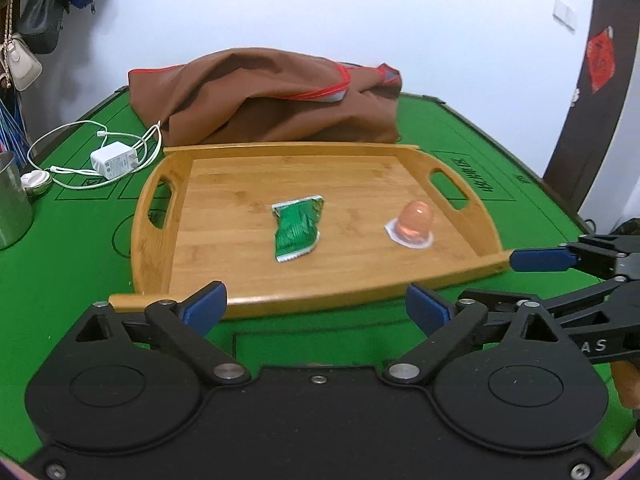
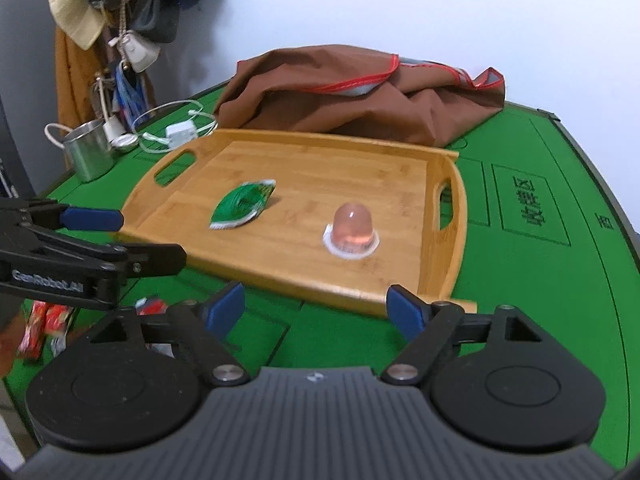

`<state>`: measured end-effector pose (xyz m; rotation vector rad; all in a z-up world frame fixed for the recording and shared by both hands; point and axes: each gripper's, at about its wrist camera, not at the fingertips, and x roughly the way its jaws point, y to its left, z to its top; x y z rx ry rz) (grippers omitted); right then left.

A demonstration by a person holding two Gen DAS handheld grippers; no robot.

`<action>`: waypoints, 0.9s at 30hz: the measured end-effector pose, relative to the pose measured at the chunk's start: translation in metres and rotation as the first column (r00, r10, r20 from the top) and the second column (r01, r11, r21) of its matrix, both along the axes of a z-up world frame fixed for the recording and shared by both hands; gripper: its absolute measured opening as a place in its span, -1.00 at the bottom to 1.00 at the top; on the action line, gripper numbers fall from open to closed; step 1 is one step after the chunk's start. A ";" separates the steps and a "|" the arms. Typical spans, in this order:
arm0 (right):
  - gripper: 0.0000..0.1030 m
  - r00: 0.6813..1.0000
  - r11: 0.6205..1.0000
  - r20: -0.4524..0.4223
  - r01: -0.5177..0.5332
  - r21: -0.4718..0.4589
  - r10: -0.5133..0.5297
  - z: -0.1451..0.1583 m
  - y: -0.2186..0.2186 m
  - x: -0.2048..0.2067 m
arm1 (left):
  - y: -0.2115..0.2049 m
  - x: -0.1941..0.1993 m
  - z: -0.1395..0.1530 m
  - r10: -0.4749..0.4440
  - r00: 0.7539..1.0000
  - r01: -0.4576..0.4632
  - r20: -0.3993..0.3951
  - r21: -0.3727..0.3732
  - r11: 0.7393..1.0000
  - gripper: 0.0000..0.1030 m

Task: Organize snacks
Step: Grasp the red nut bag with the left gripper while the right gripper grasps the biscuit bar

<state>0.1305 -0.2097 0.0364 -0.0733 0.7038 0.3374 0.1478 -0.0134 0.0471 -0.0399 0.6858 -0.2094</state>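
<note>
Your wooden tray (image 1: 160, 248) on the green table (image 1: 60, 280) carries two snacks: one green packet (image 1: 298, 230) near its middle and one pink jelly cup (image 1: 414, 224) toward its right-handle edge, standing dome up, well apart from the packet. Your left gripper (image 1: 316, 306) has its jaws spread wide with nothing between them, just off the tray's near edge. Your right gripper (image 2: 316, 308) is likewise spread wide and empty. Several red packets (image 2: 42, 326) lie at the table's near left corner, half hidden behind the left gripper; you cannot count them. One brown bag (image 1: 280, 96) lies behind the tray.
</note>
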 end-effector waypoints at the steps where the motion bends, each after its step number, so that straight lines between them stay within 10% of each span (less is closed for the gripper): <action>1: 0.70 1.000 1.000 0.002 -0.001 0.002 0.001 -0.001 -0.001 -0.004 | 0.000 -0.005 0.000 -0.003 1.000 0.003 0.007 -0.003 1.000 0.89; 27: 0.70 0.991 0.989 0.047 0.131 -0.063 -0.128 -0.029 -0.028 -0.087 | -0.006 -0.128 -0.031 -0.084 0.996 0.084 0.010 -0.007 0.996 0.99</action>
